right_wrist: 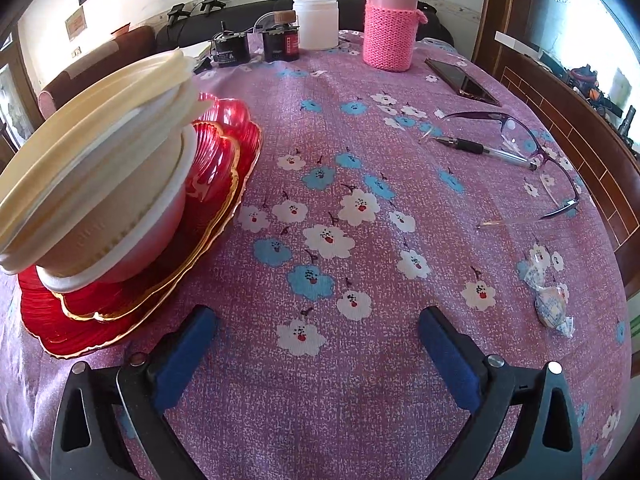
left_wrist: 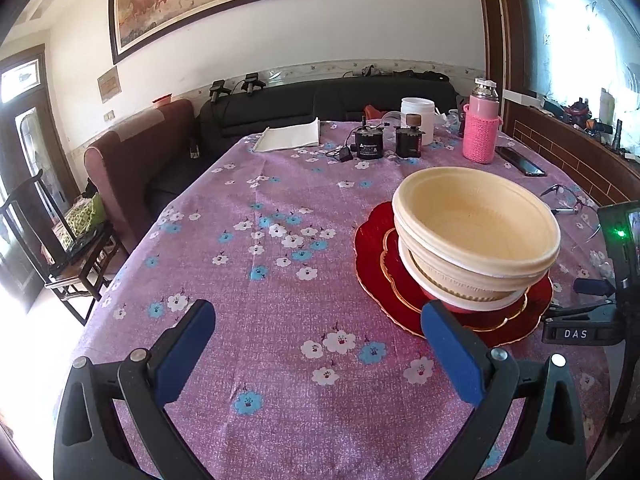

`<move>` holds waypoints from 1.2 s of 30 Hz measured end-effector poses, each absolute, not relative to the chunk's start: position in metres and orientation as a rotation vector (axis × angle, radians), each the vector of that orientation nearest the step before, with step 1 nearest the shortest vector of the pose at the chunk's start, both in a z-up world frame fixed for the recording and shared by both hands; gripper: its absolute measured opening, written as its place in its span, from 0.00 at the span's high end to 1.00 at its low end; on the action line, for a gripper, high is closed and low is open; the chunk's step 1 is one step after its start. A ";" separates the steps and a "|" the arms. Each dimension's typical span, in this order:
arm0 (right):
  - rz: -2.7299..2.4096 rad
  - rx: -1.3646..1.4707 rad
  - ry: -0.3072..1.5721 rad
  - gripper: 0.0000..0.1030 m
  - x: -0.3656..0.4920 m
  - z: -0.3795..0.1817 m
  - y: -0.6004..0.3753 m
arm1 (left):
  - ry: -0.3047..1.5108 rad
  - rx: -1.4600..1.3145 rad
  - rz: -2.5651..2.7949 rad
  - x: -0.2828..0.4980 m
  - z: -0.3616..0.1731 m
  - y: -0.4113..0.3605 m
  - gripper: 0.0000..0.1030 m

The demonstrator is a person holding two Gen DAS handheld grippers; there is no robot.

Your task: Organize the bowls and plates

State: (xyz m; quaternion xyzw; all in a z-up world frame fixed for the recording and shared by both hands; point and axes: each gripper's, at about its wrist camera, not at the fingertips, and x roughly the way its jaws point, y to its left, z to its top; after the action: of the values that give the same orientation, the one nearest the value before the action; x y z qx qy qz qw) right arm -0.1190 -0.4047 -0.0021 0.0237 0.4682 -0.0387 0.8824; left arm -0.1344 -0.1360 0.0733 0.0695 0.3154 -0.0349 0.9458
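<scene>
A table draped in a purple cloth printed with white and blue flowers carried a large scalloped red glass plate, a pink knit-sleeved flask, a white plastic jar, a dark phone, purple-framed glasses, a pen and folded white paper.

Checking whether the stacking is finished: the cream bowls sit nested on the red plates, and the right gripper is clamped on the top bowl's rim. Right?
Not quite. The cream bowls do sit nested on the red plates, but the right gripper is open over bare tablecloth, as the right wrist view shows.
</scene>
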 end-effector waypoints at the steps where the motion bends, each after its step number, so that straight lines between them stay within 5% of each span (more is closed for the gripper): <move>1: -0.081 0.049 0.975 0.01 -0.119 -0.002 -0.405 | 0.643 0.141 -0.067 -0.132 0.074 -0.135 0.00; 36: -0.081 0.049 0.975 0.01 -0.119 -0.002 -0.405 | 0.697 0.100 0.006 -0.089 0.076 -0.123 0.00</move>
State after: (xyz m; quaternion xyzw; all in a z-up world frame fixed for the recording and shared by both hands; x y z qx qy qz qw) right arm -0.1185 -0.4046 -0.0022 0.0237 0.4684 -0.0391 0.8823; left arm -0.0886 -0.1233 0.0763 0.0490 0.3415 0.0030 0.9386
